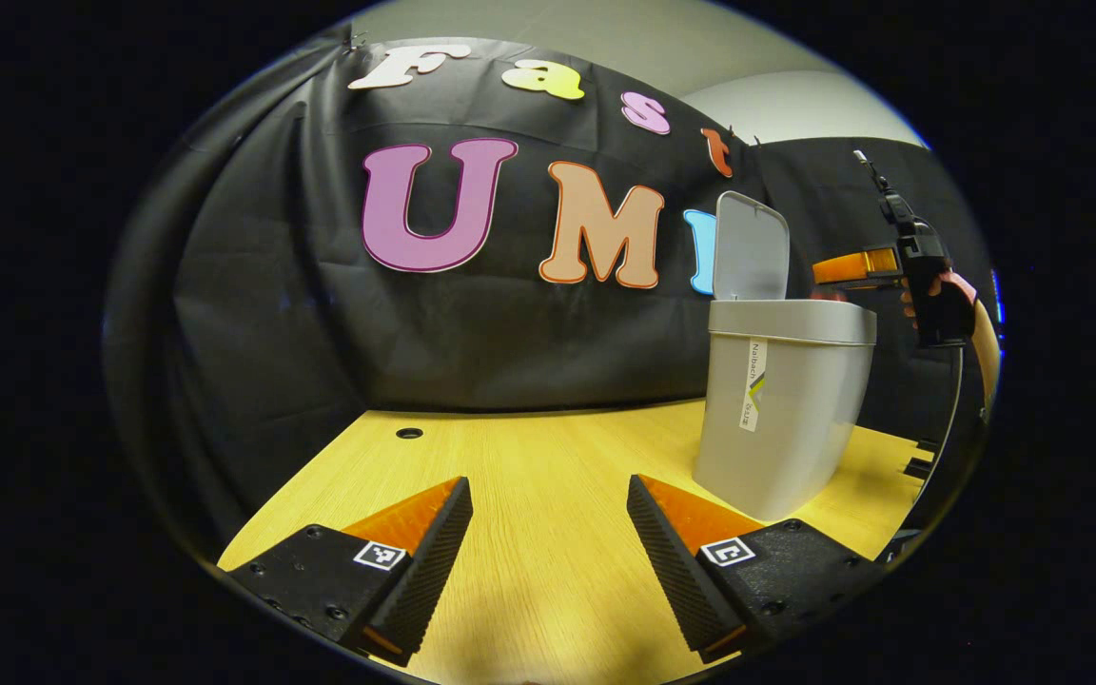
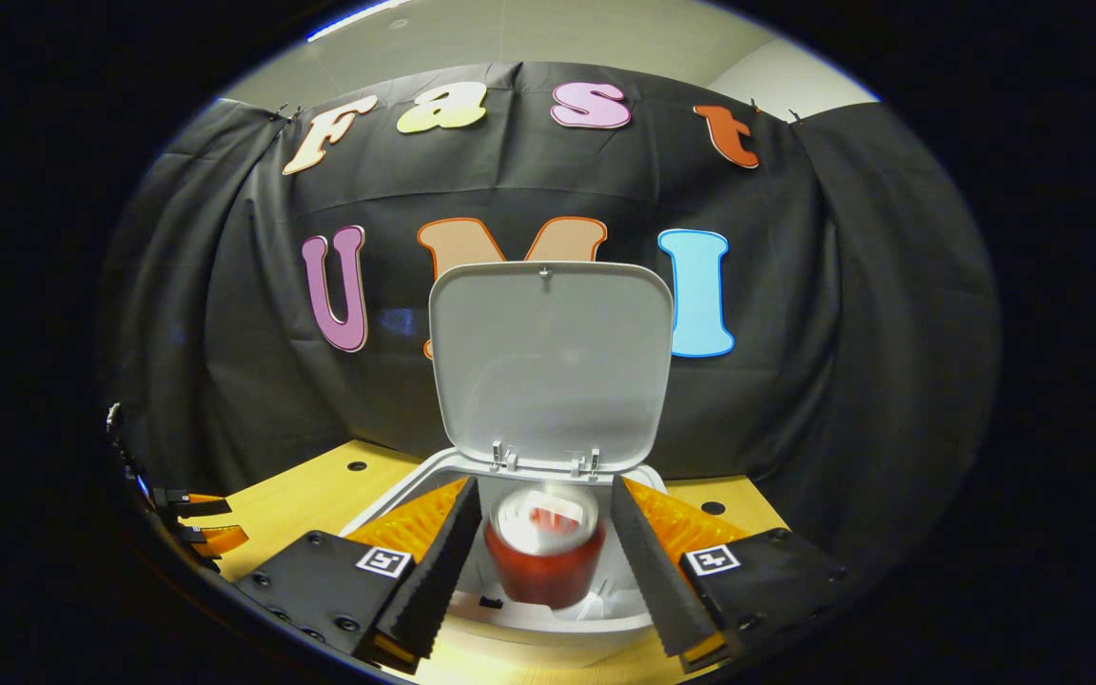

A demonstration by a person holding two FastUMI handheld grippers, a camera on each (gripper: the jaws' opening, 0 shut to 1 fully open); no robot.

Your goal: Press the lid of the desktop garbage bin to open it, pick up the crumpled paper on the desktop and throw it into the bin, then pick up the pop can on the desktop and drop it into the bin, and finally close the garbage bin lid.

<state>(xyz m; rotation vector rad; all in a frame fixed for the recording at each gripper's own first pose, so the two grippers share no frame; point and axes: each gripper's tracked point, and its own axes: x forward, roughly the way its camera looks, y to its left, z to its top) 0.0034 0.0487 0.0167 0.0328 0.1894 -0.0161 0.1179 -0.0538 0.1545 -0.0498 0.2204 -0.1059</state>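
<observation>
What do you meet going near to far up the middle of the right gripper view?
Right gripper → blurred red pop can between its fingers, above the open grey plastic bin → upright grey bin lid → black cloth wall.

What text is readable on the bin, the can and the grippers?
On the bin, a sticker: vertical print beside a logo, too small and tilted to read.
On the pop can above the open bin: print is motion-blurred, unreadable.
On the left gripper, square tags: coded black-and-white patterns, no words.
On the right gripper, the same kind of tags: no words.
</observation>
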